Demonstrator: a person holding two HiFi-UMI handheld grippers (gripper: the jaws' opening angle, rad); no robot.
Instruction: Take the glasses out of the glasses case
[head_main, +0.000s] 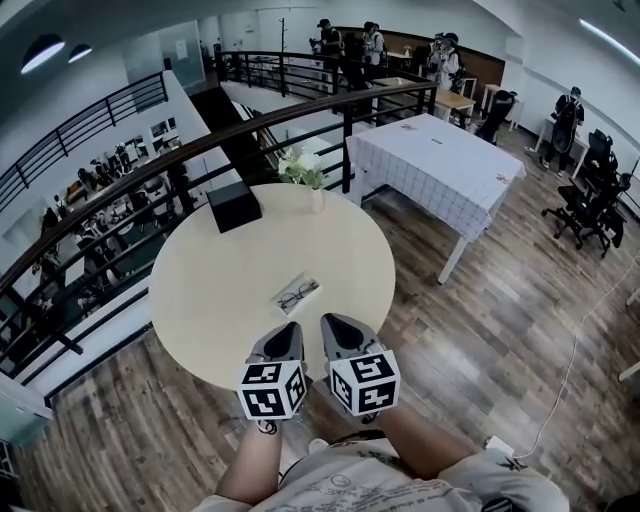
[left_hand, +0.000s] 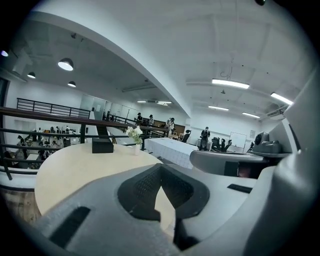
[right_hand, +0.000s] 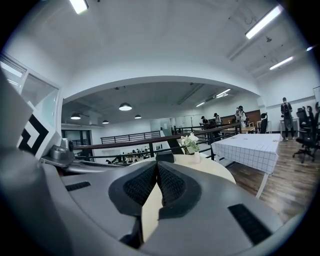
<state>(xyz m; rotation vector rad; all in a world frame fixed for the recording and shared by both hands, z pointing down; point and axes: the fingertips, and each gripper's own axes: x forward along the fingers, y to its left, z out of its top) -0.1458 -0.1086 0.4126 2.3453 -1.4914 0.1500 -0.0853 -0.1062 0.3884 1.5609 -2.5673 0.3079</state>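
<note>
Person's shirt (head_main: 370, 480) and forearms at the bottom of the head view, both grippers held out side by side over the near edge of the round table (head_main: 215, 300). Left gripper (head_main: 289, 330): jaws closed, pad tips meeting, nothing between them; its own view (left_hand: 160, 170) shows only bare tabletop through the V-shaped gap behind the tips. Right gripper (head_main: 333, 323): same, tips touching, empty, only a wedge of table visible behind them (right_hand: 157, 166). The grippers sit near each other but do not touch. Glasses case (head_main: 313, 283) lies open on the table ahead of the grippers, roughly in line with the gap between them and angled across the tabletop. Glasses (head_main: 293, 297), dark frame, lie inside the case. Neither gripper touches the case; both are clearly short of it. Black box (head_main: 234, 205) sits at the far left of the table, with a small vase of white flowers (head_main: 305, 170) at the far edge just right of it; box and flowers also show in the left gripper view (left_hand: 102, 145) (left_hand: 134, 134) and the right gripper view (right_hand: 165, 156) (right_hand: 190, 142). Dark railing (head_main: 300, 118) curves behind the table. Rectangular table with a white checked cloth (head_main: 440, 165) stands beyond, to the right, on the wood floor (head_main: 480, 330). Office chairs (head_main: 590, 205) at far right, people standing in the background.
</note>
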